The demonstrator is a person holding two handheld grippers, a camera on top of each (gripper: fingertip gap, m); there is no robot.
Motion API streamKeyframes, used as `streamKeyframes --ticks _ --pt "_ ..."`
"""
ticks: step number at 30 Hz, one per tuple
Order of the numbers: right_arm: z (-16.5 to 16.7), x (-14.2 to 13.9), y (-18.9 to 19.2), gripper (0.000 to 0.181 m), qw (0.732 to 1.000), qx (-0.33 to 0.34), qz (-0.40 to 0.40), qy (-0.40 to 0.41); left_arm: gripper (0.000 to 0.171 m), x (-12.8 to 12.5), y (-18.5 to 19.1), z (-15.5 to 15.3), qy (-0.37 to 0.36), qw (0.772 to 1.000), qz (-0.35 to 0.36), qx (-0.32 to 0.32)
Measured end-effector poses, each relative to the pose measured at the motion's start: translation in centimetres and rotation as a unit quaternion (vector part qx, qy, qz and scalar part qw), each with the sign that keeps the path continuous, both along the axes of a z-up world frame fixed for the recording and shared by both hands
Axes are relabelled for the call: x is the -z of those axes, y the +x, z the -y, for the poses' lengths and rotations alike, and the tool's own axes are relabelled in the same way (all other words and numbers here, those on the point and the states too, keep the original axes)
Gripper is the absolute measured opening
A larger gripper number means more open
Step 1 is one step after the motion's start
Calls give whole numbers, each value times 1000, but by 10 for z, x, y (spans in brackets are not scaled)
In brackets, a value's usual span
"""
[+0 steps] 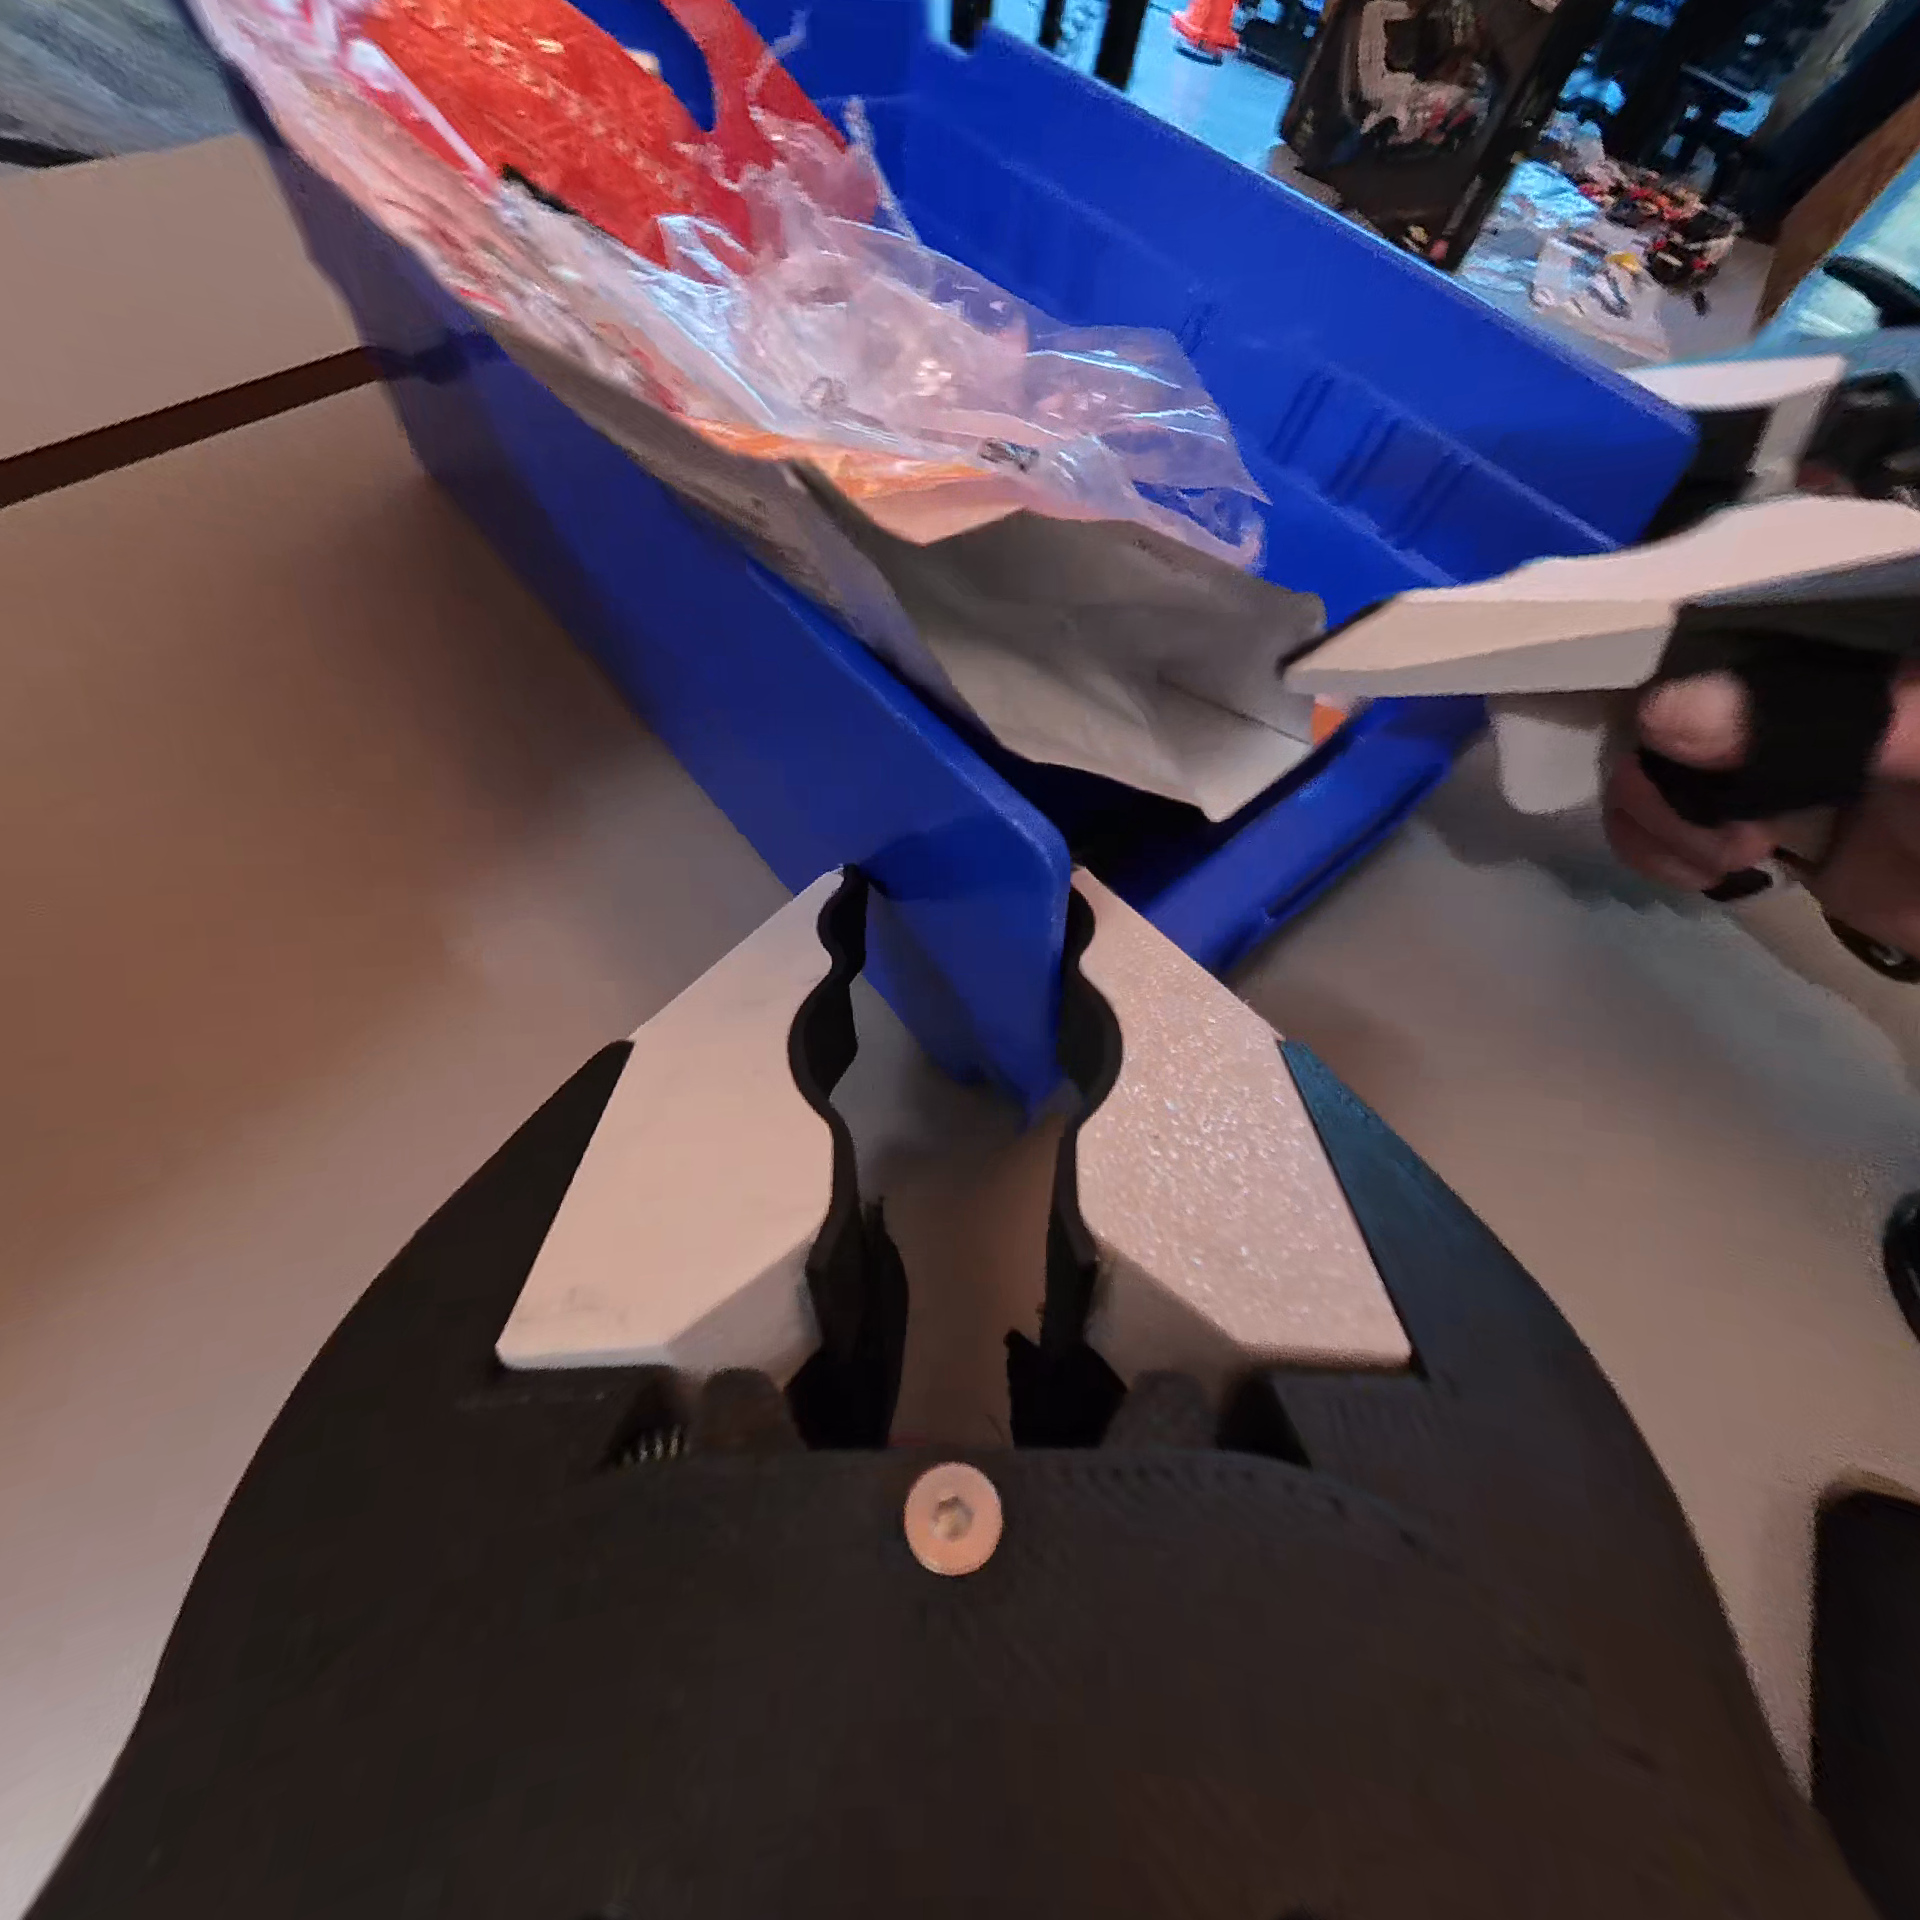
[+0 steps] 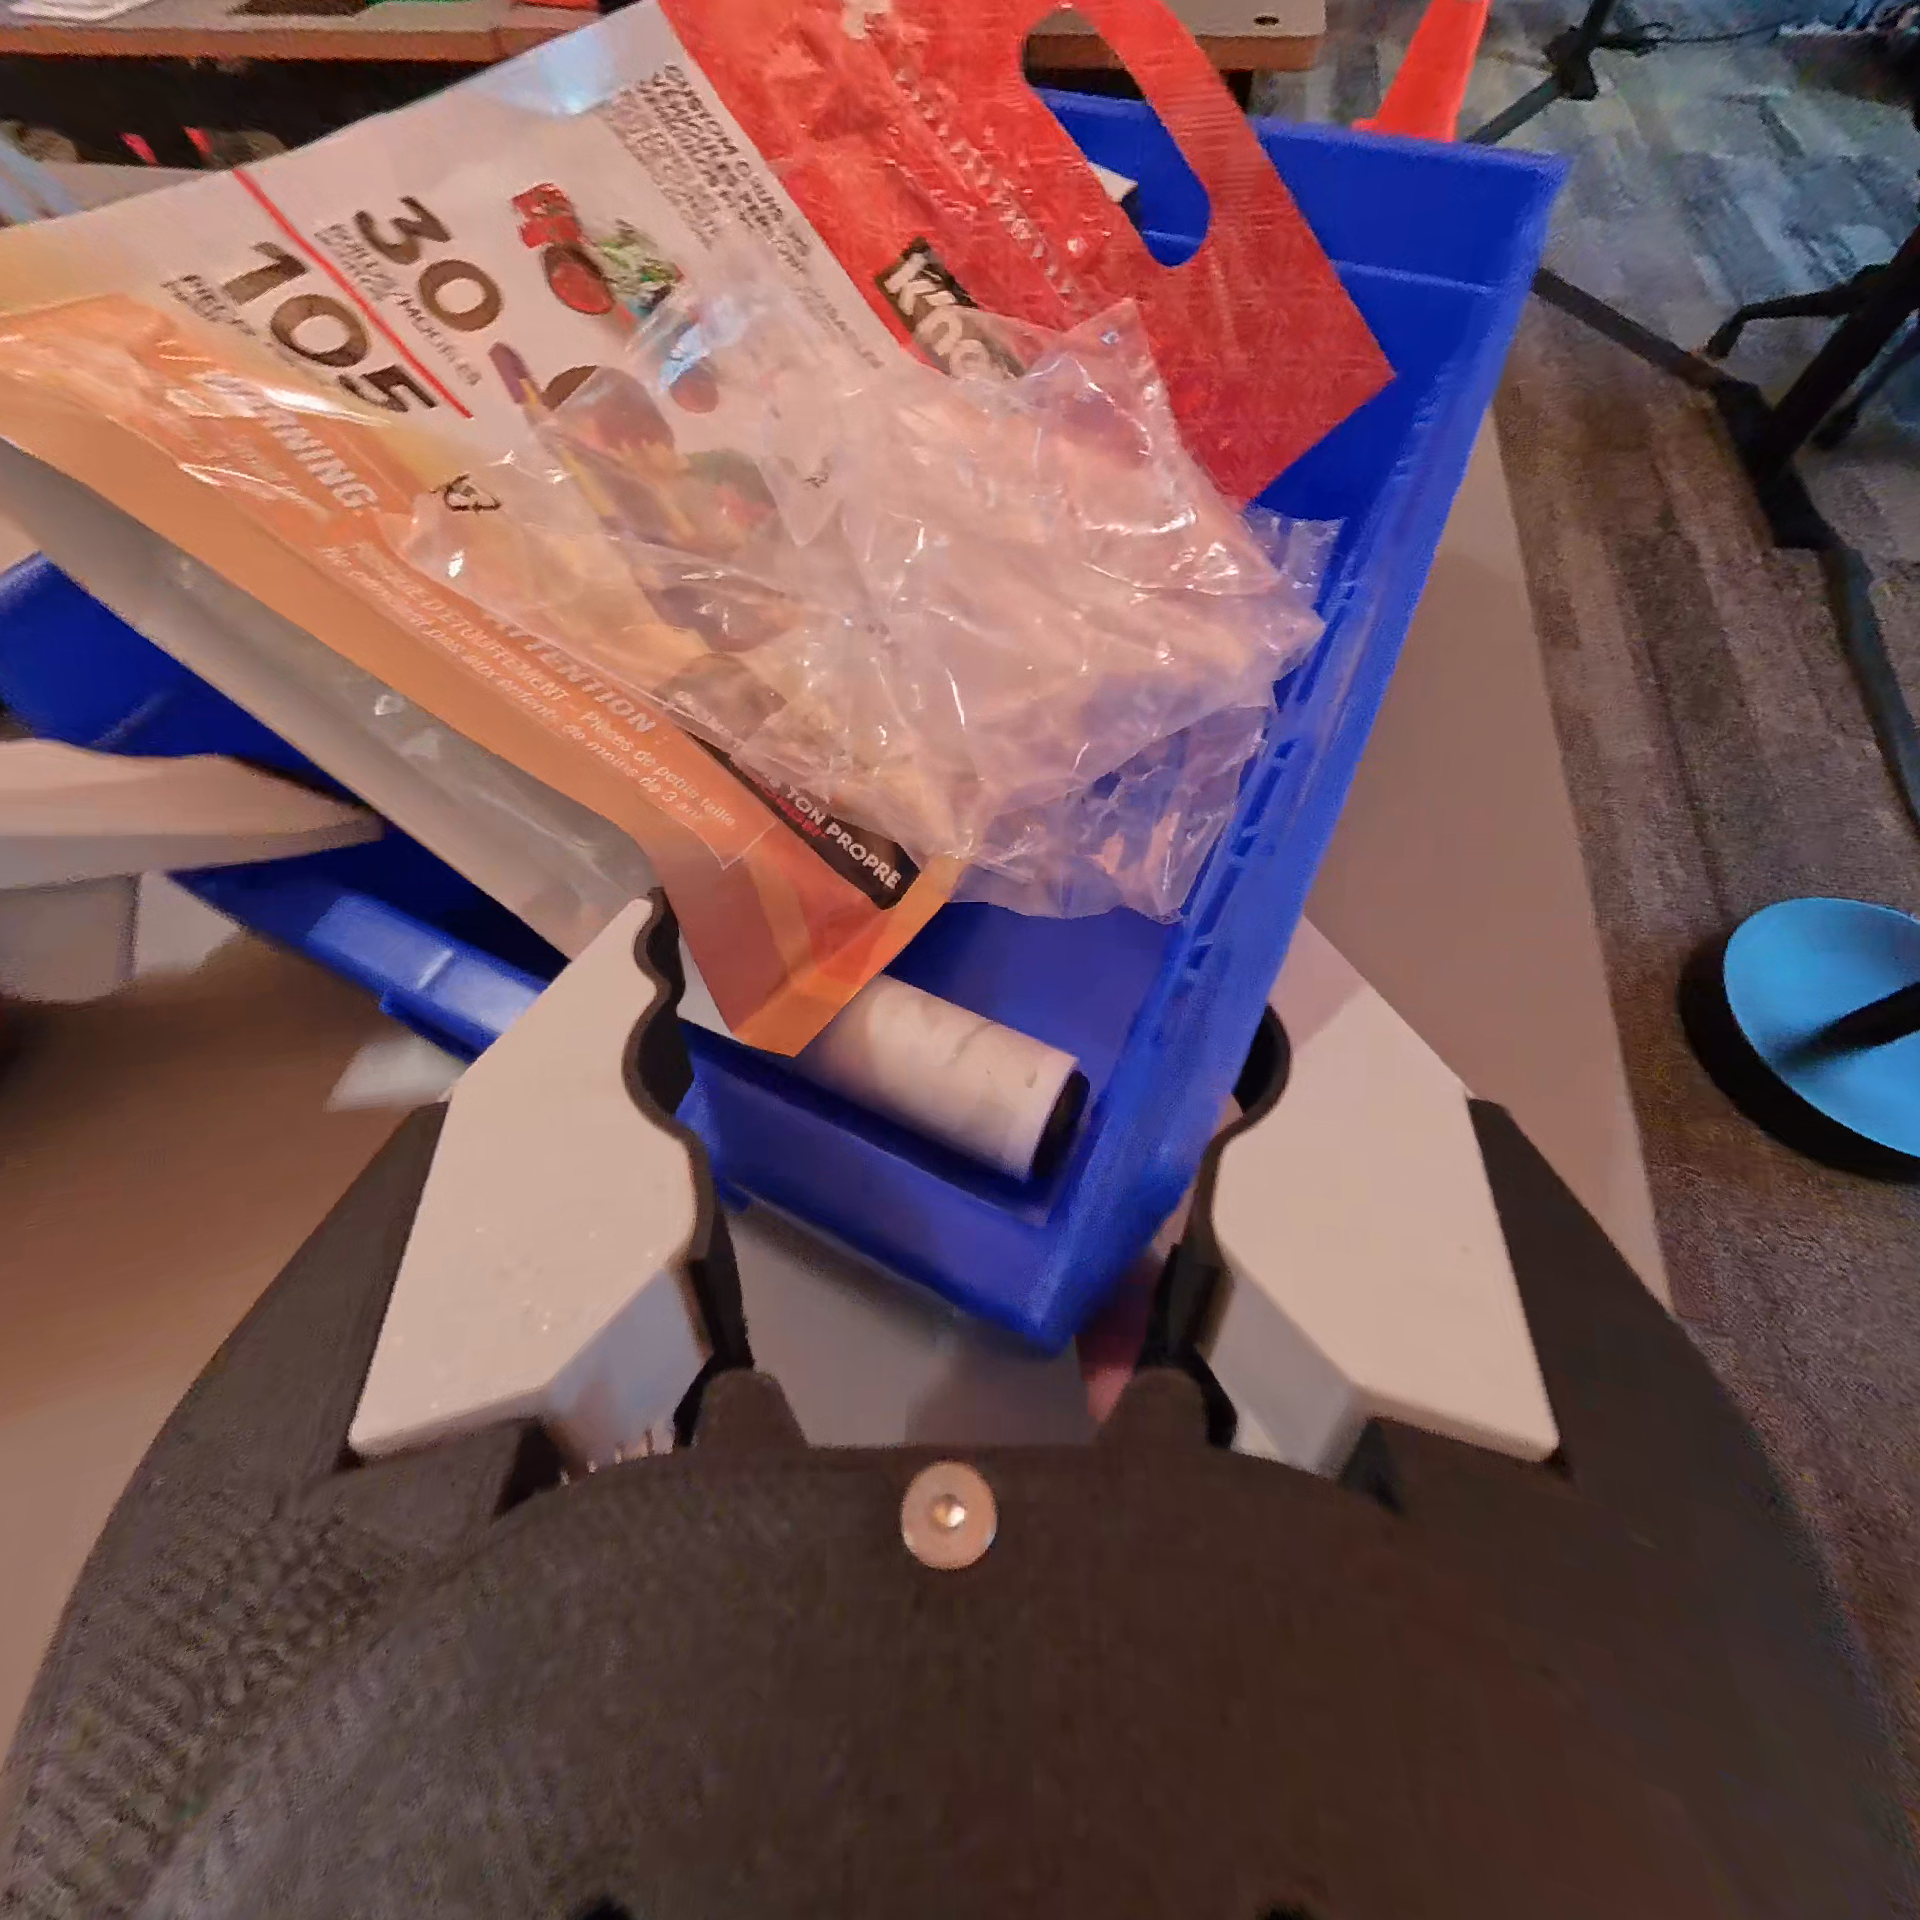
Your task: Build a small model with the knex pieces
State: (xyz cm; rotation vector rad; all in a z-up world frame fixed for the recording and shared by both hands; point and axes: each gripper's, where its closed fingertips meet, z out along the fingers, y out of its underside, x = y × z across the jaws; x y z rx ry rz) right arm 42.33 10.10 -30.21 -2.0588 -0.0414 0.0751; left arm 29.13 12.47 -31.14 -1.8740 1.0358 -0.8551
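A: Blue bin (image 1: 790, 665): how is it held?

B: Its near corner wall is clamped between the jaws of the left gripper (image 1: 961, 914), apparently so the bin is steadied on the worktop (image 1: 260, 831).

A: And the right gripper (image 2: 956, 997)?

B: Its jaws are spread wide around the bin's other near corner. The left finger is pressed against the corner of a printed bag (image 2: 520, 540); nothing is seen to be pinched.

A: What lies outward from there?

B: Just past the tips, a white tube (image 2: 956, 1060) is lain on the bin floor. Crumpled clear plastic (image 2: 987, 623) is draped over the bag toward 1 o'clock, and a red header card (image 2: 1039, 208) is propped at 12 o'clock. A blue disc (image 2: 1818, 1008) is seen on the carpet at 3 o'clock.
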Motion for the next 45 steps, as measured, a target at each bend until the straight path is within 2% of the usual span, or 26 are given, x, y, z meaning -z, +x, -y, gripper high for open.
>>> streamKeyframes --ticks 4,7,10,12,15,19,21,23,27,30,35,37,40,42,44,45 --pt "-8 1 28 114 999 30 -33 -19 43 -2 17 15 -26 997 29 73" --pt "-10 4 41 117 997 46 -49 -28 48 -4 24 22 -51 993 40 103" --pt "-7 -5 55 123 996 76 -38 -13 48 -2 21 30 -72 988 34 130" --pt "-2 -13 62 126 995 94 -9 -2 48 -2 12 31 -54 989 21 138" --pt "7 -31 64 126 993 108 41 18 55 -3 -8 33 -24 988 -19 152" --pt "14 -30 55 123 995 85 52 -19 56 -14 -45 36 11 986 -52 158" --pt "21 -24 57 125 993 83 66 -50 55 -21 -66 39 17 986 -57 154" --pt "30 -30 60 123 989 97 95 -54 55 -32 -87 41 41 986 -61 147" --pt "50 -72 45 119 974 120 192 -15 57 -49 -139 34 103 986 -82 106" --pt "55 -117 -10 112 966 79 241 50 55 -55 -179 19 146 983 -98 58" --pt "46 -155 -138 107 946 -40 304 105 48 -49 -230 9 130 986 -99 21" --pt "39 -156 -198 107 936 -102 314 119 48 -46 -250 4 136 984 -115 -2" --pt "28 -141 -293 106 930 -213 272 129 46 -48 -279 1 166 976 -140 -30" --pt "18 -126 -340 106 925 -255 251 125 41 -60 -302 -13 214 961 -160 -75" --pt "9 -107 -377 104 922 -287 236 110 28 -65 -312 -10 204 965 -147 -75" --pt "3 -100 -388 105 922 -289 234 104 32 -67 -317 -9 193 967 -146 -82"
